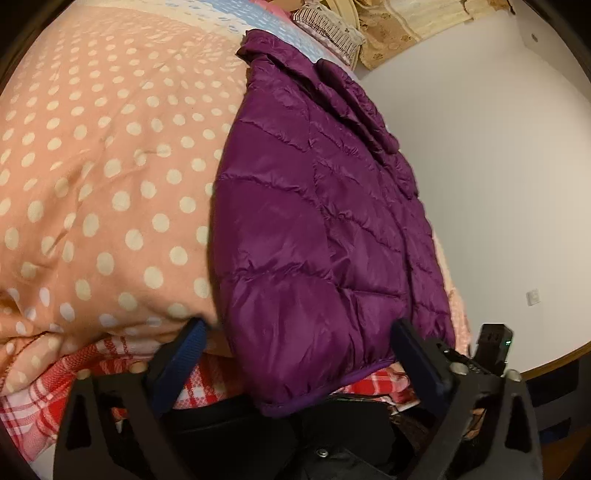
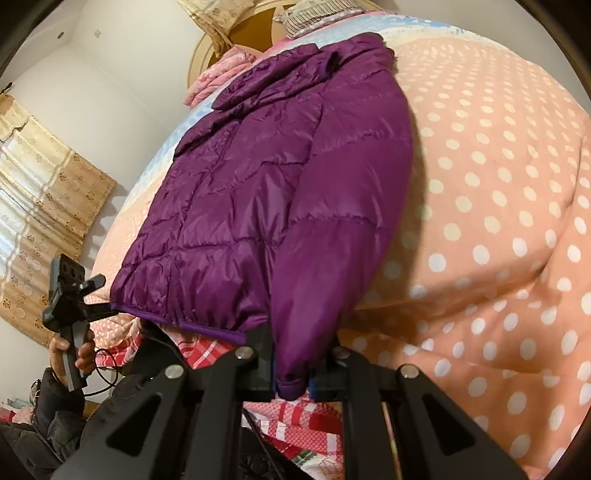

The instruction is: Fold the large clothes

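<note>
A purple quilted jacket [image 1: 314, 221] lies flat on a bed, collar far away and hem towards me. My left gripper [image 1: 299, 352] is open wide at the hem. Its blue-padded fingers [image 1: 181, 354] stand either side of the lower edge, and neither pad presses the fabric. In the right wrist view the jacket [image 2: 258, 203] has one sleeve folded down along its side. My right gripper [image 2: 291, 380] is shut on that sleeve's cuff [image 2: 291, 387], which pokes out below the pads.
A peach polka-dot quilt [image 1: 92, 166] [image 2: 498, 221] covers the bed, with a red plaid sheet [image 2: 306, 424] at its near edge. A hand [image 2: 79, 354] holds a black handled device [image 2: 70, 295] by the hem corner. Pillows [image 1: 328, 22], a curtain [image 2: 37, 203] and a white wall [image 1: 498, 184] lie beyond.
</note>
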Motion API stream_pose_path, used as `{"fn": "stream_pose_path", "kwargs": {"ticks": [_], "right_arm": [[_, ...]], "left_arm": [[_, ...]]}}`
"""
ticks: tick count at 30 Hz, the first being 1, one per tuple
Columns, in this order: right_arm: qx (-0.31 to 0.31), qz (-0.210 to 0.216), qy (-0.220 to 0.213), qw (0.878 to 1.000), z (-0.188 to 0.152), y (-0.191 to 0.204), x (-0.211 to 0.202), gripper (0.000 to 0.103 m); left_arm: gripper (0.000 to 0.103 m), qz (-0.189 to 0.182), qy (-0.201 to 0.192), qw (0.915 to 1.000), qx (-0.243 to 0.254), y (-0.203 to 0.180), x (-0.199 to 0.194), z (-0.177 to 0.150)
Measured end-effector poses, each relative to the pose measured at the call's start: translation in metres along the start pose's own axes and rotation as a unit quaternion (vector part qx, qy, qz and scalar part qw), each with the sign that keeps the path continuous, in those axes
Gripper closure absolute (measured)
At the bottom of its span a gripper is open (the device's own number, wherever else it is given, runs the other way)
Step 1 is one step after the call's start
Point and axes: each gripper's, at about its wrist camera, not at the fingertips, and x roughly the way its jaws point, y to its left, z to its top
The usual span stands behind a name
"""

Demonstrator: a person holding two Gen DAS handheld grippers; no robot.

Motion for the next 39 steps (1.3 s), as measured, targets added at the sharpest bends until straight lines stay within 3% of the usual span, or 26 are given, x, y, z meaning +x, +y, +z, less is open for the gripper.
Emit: {"fn": "stream_pose_path", "kwargs": {"ticks": [3,4,5,6,9,14,17,22,25,28,30,34,39], "right_arm": [[0.002,0.007,-0.003,1.0,0.0,0.001,-0.002,0.091],[0.002,0.012,-0.005,1.0,0.0,0.002,-0.004,0.091],[0.001,0.019,-0.01,1.0,0.001,0.003,-0.008,0.091],[-0.001,0.024,-0.015,1.0,0.001,0.006,-0.011,0.092],[-0.011,0.033,-0.025,0.999,0.002,0.015,-0.021,0.092],[-0.025,0.063,-0.039,0.997,-0.004,0.032,-0.045,0.092],[-0.03,0.087,-0.056,0.994,-0.014,0.045,-0.073,0.092],[-0.049,0.126,-0.096,0.986,-0.009,0.071,-0.127,0.092],[-0.056,0.141,-0.126,0.98,0.029,0.08,-0.144,0.092],[-0.067,0.138,-0.156,0.976,0.088,0.089,-0.143,0.092],[-0.059,0.132,-0.167,0.975,0.136,0.089,-0.129,0.092],[-0.033,0.09,-0.17,0.981,0.222,0.075,-0.082,0.092],[0.005,0.044,-0.164,0.985,0.293,0.037,-0.013,0.092]], "left_arm": [[0.053,0.015,-0.008,0.9999,-0.003,0.009,-0.007,-0.002],[0.095,-0.003,-0.011,0.9999,-0.006,0.014,-0.012,-0.002],[0.099,-0.031,-0.015,0.9993,-0.012,0.019,-0.017,-0.003],[0.099,-0.045,-0.022,0.9987,-0.013,0.019,-0.021,-0.002],[0.099,-0.053,-0.04,0.9964,0.051,-0.008,-0.031,-0.004],[0.1,-0.089,-0.014,0.9903,0.106,-0.05,-0.042,-0.016],[0.1,-0.115,-0.014,0.9855,0.123,-0.067,-0.07,-0.021],[0.099,-0.144,-0.057,0.9798,0.126,-0.095,-0.11,0.017],[0.099,-0.144,-0.084,0.9794,0.115,-0.109,-0.108,0.074],[0.099,-0.123,-0.103,0.9794,0.123,-0.12,-0.092,0.13],[0.099,-0.105,-0.115,0.9825,0.102,-0.118,-0.07,0.174],[0.099,-0.027,-0.127,0.9874,0.091,-0.113,-0.02,0.238],[0.099,0.053,-0.115,0.9882,0.086,-0.09,0.059,0.3]]}}
